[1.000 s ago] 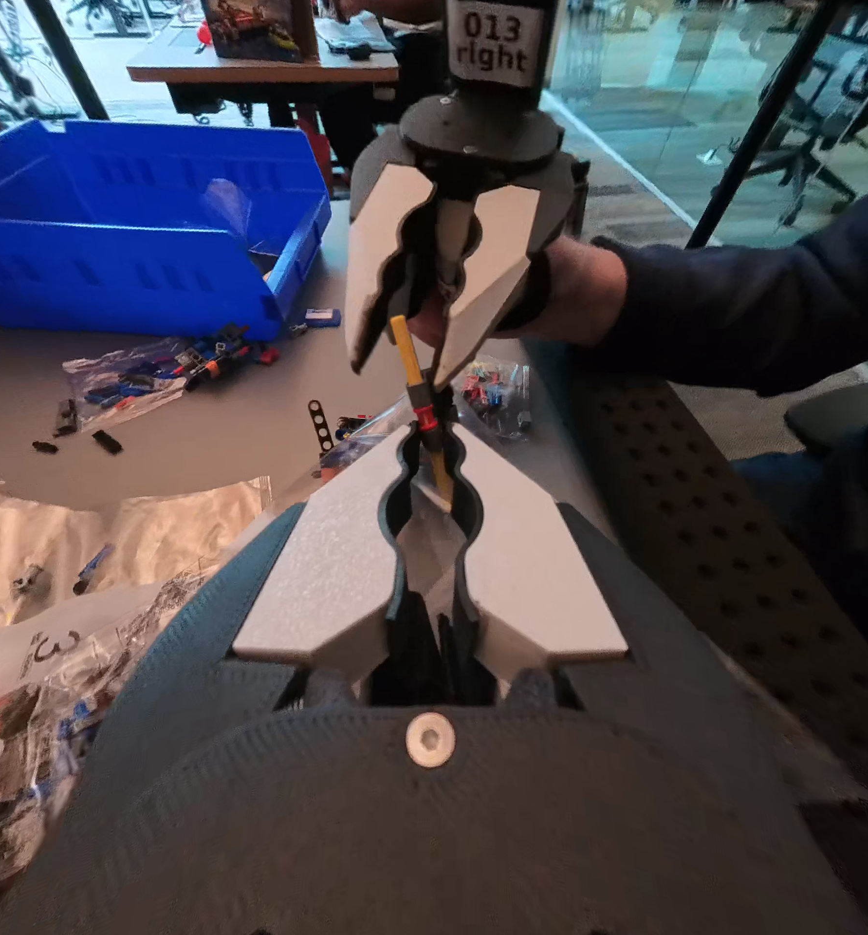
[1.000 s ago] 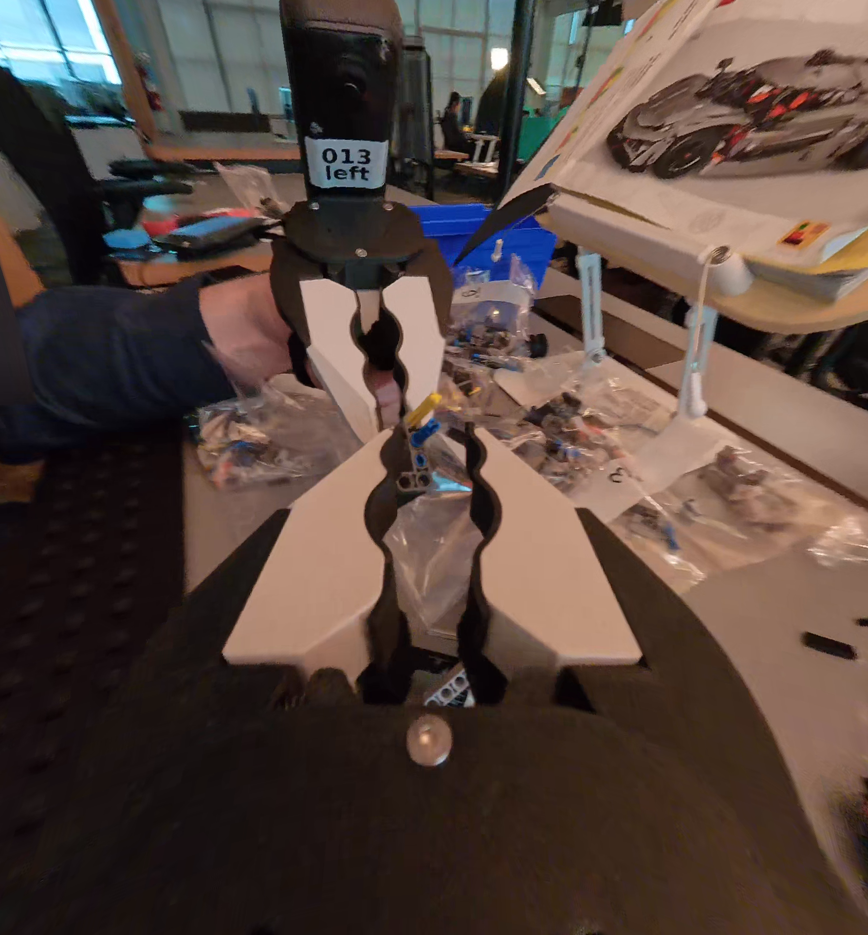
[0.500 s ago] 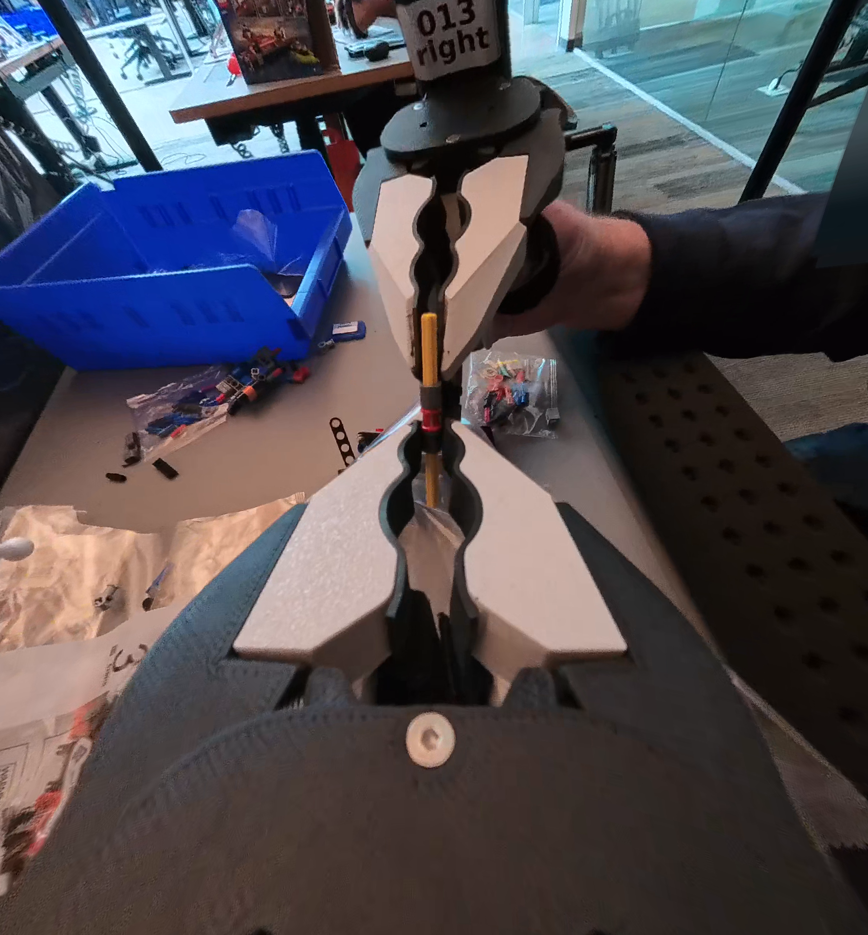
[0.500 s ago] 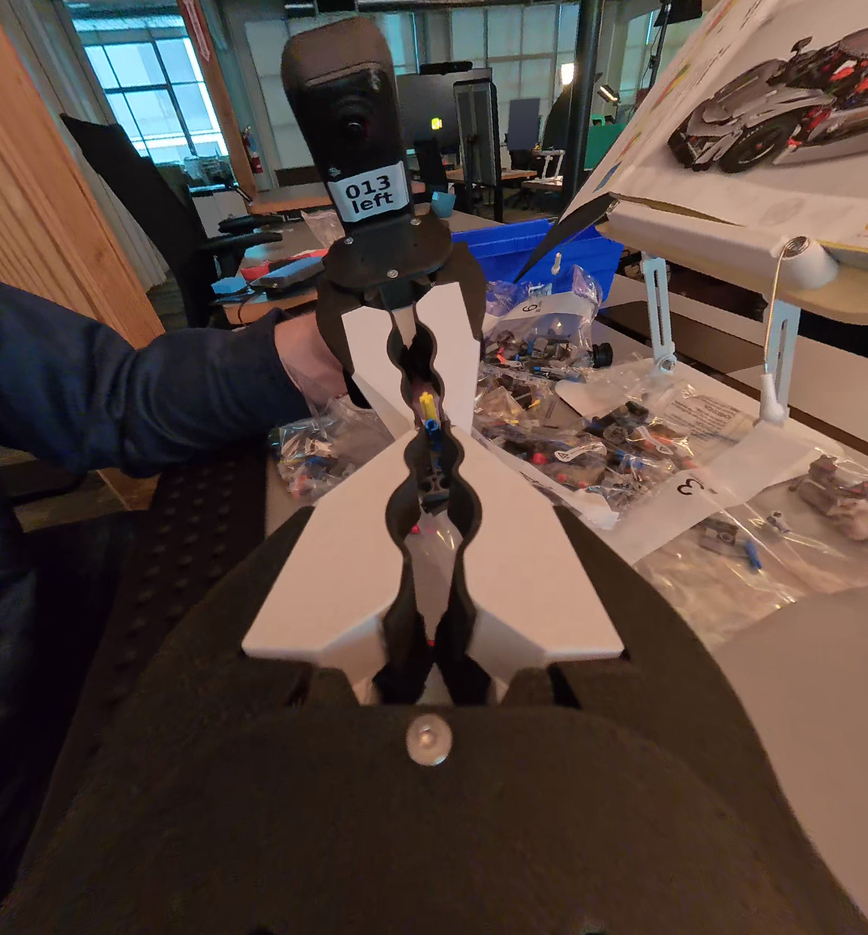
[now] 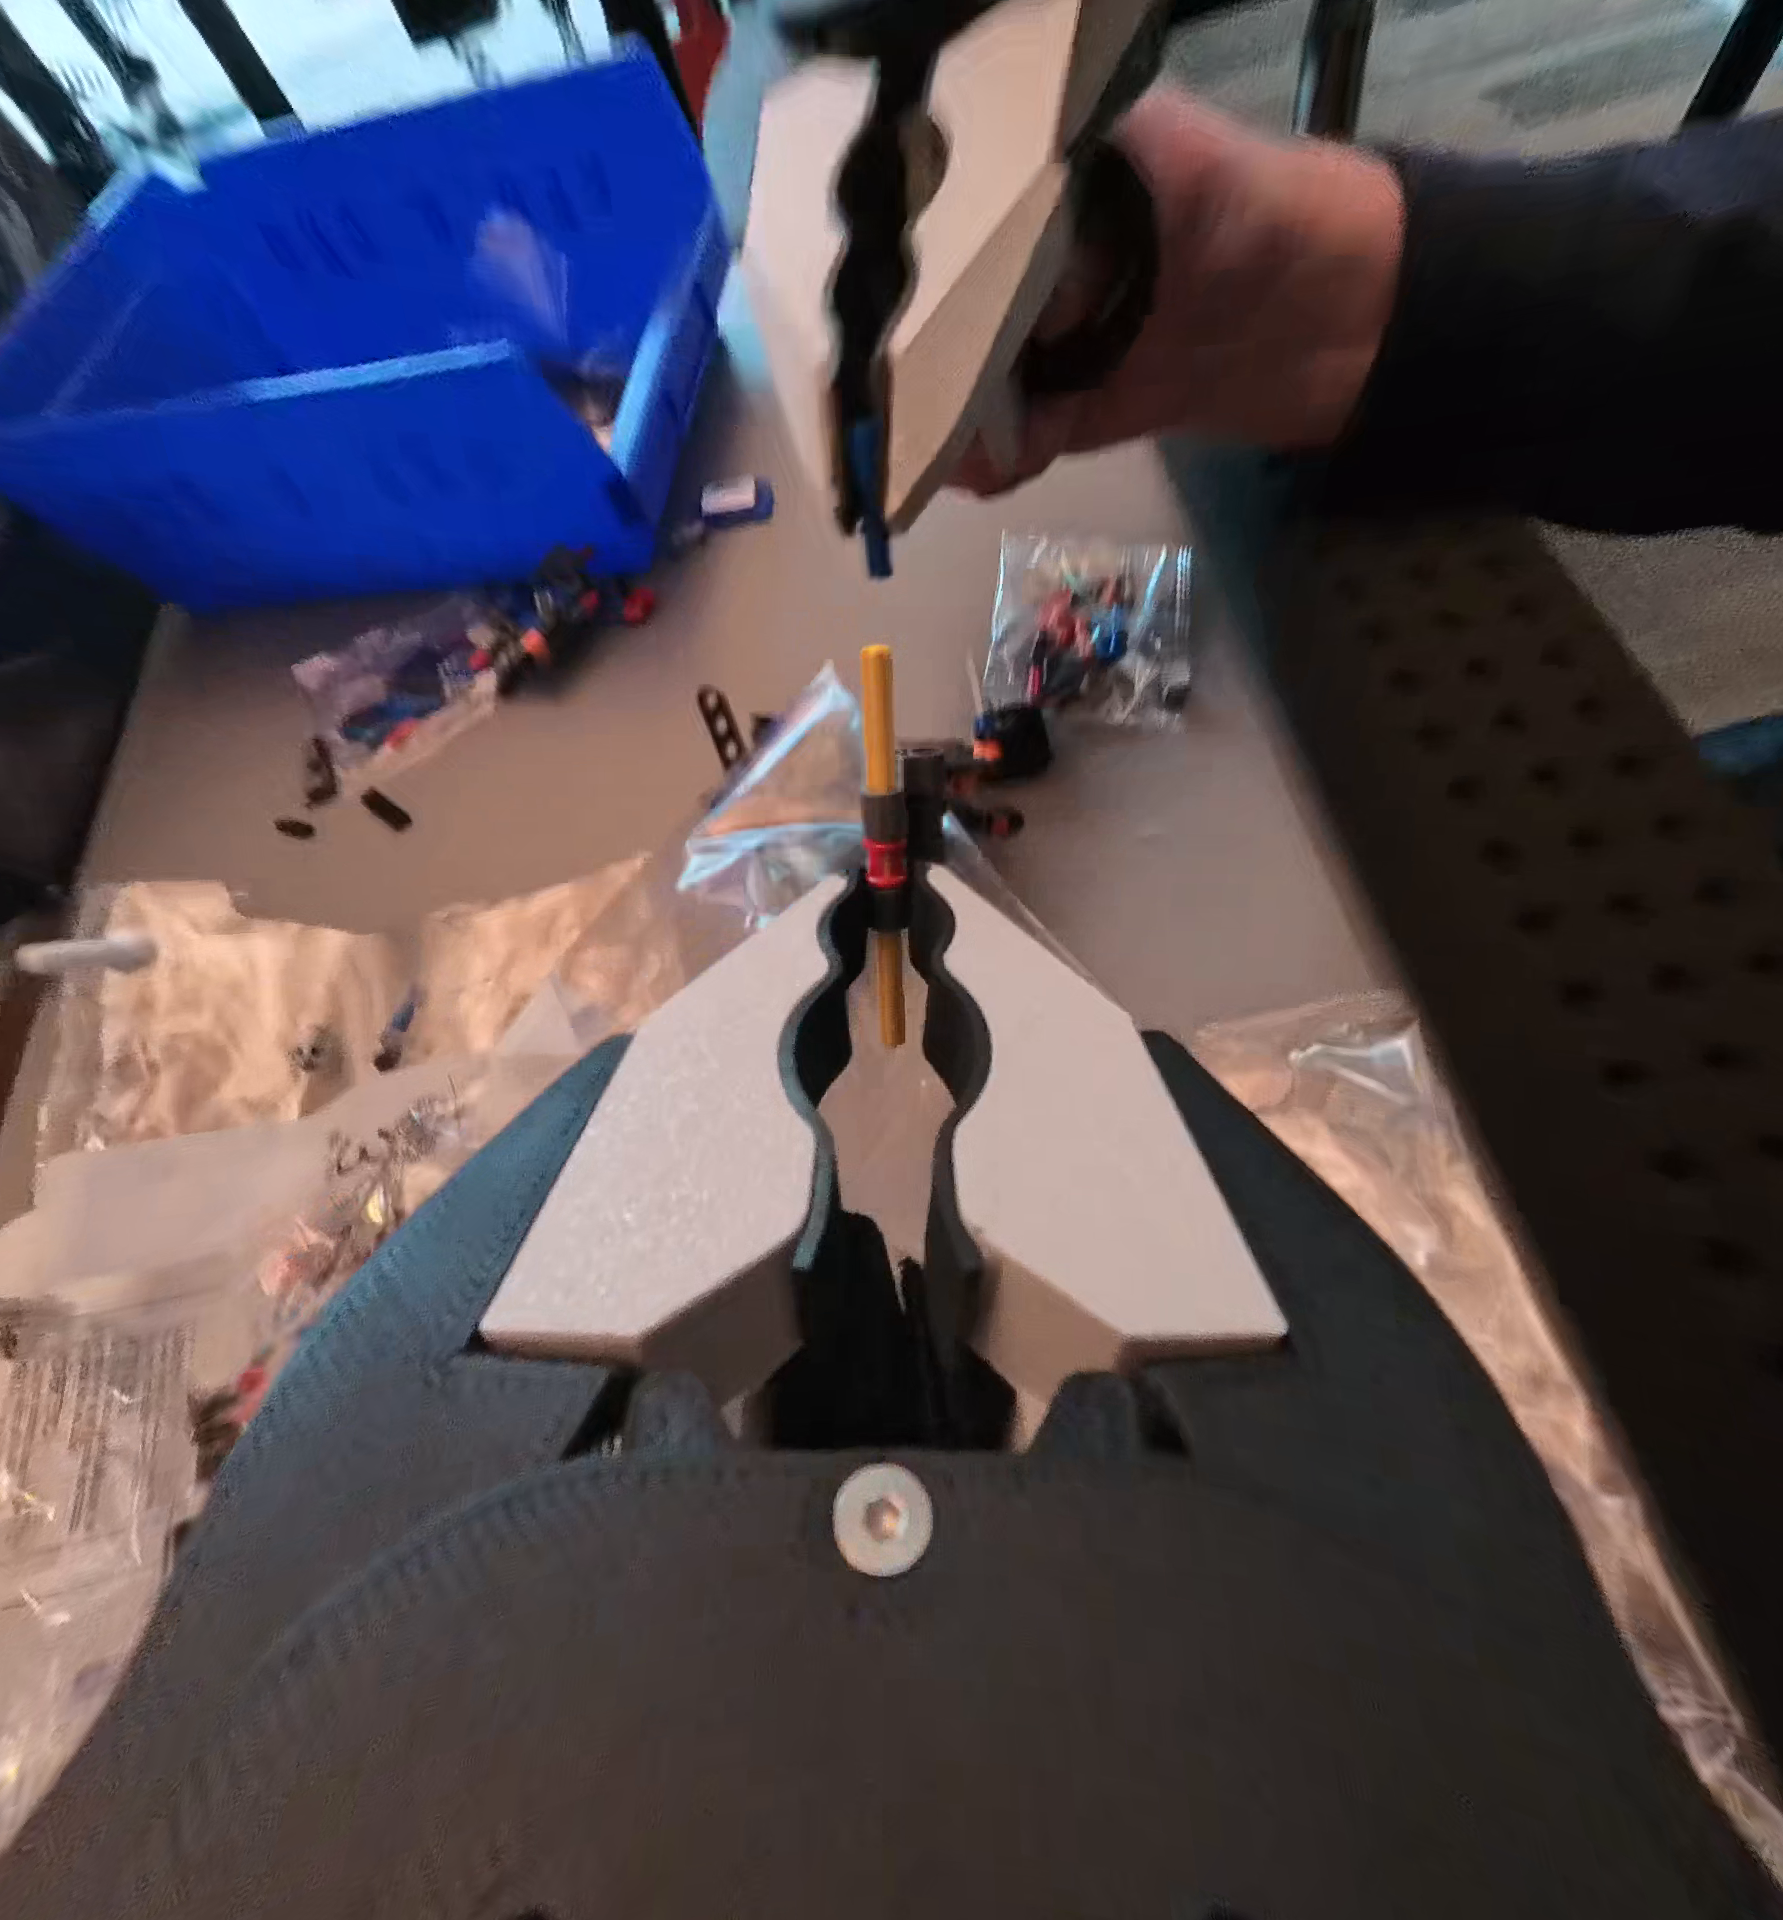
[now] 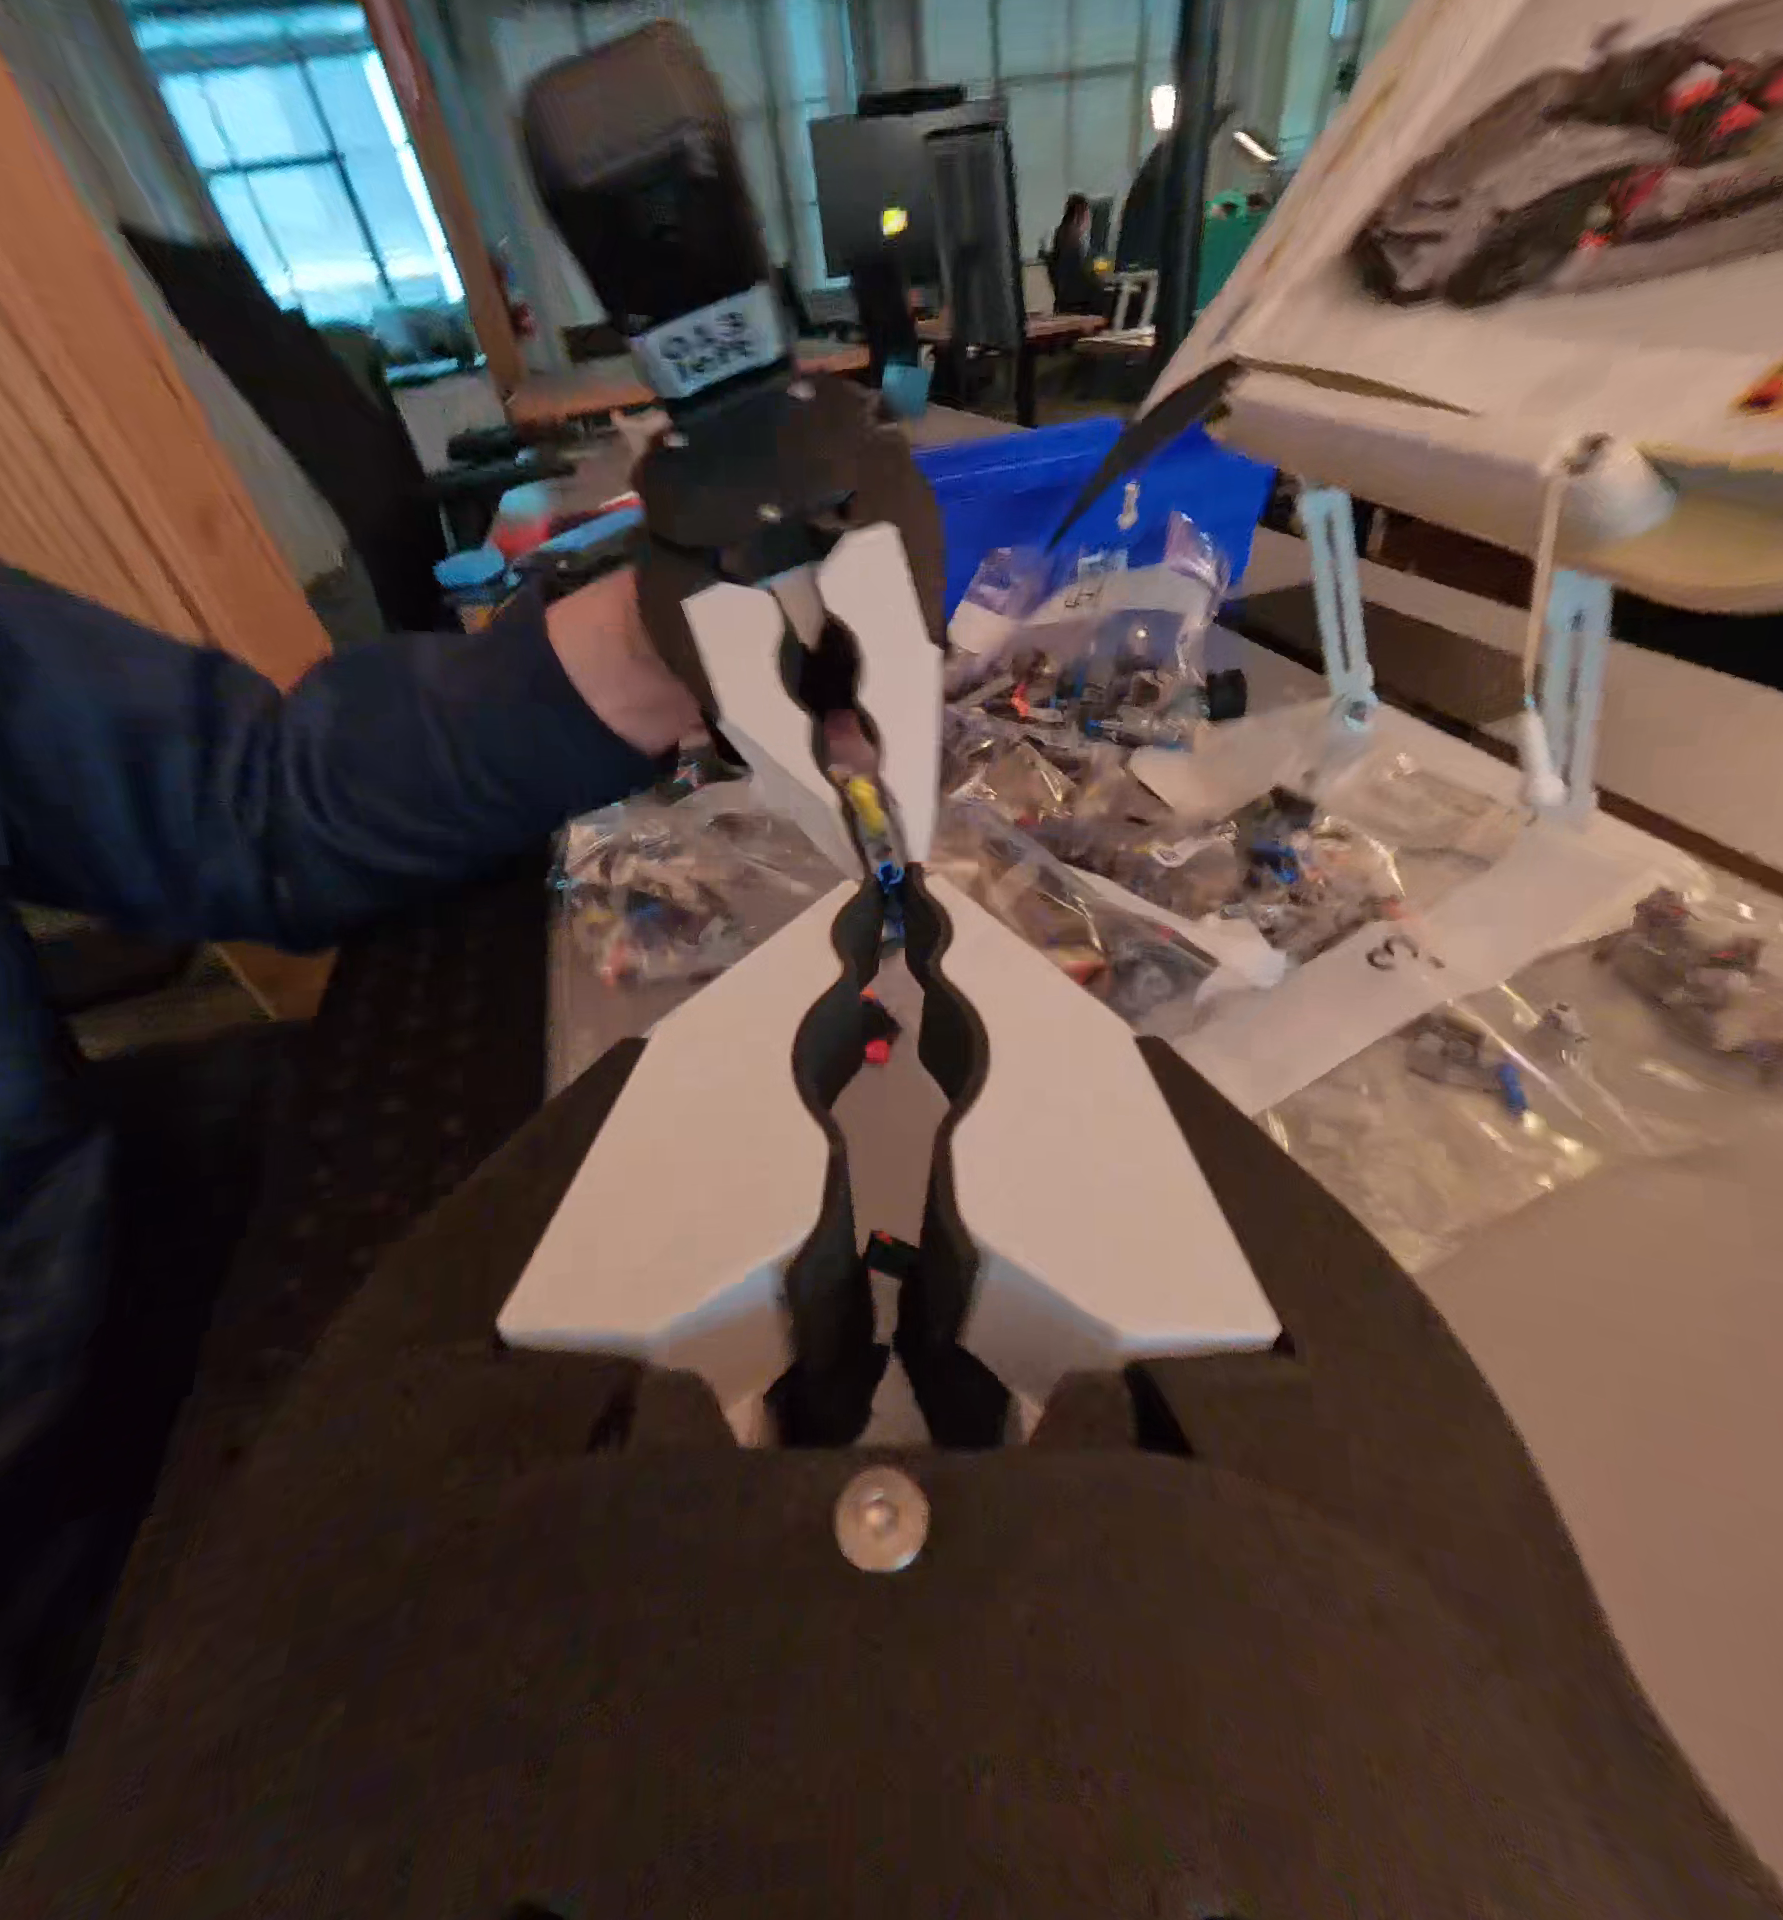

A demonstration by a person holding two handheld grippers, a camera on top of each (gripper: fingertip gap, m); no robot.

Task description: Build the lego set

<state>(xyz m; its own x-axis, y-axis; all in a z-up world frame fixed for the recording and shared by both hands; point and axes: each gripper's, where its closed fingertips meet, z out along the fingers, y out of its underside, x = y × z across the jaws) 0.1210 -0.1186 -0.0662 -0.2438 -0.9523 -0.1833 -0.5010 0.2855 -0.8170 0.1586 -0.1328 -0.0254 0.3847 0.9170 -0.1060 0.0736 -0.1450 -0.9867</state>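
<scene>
Left tool (image 5: 885, 904): it is gripping the yellow axle (image 5: 878, 727) at its tips, the jaws closed on the dark and red bushes (image 5: 884, 844) threaded on the rod. The axle is standing upright with its upper end bare, probably so that end is free to take another part.

Right tool (image 5: 866, 509): it is hanging above the axle in the left wrist view, closed on a small blue piece (image 5: 874, 540) that is poking out below its tips. The piece is lying roughly over the axle's top but clear of it.

Right wrist view: the right tool (image 6: 892, 883) is pointing tip to tip at the left tool, with the blue piece (image 6: 893, 902) pinched at the front and the yellow axle (image 6: 863, 800) just beyond. Blur is making it hard to tell whether they are touching here.

Step in hand: the person seems to be lining up the blue piece with the axle's free end, one tool steadying, the other feeding.

Counter (image 5: 575, 790): it is carrying a blue bin (image 5: 347, 416), clear bags of parts (image 5: 1084, 634) and loose black pieces (image 5: 347, 800), all left within reach.

Instruction booklet (image 6: 1552, 239): it is propped open on a stand beside the work, presumably for reference.

Progress: only a small sub-assembly is showing; most of the set appears to be bagged yet.

Risk: the blue piece may be slipping sideways if alignment is off.
</scene>
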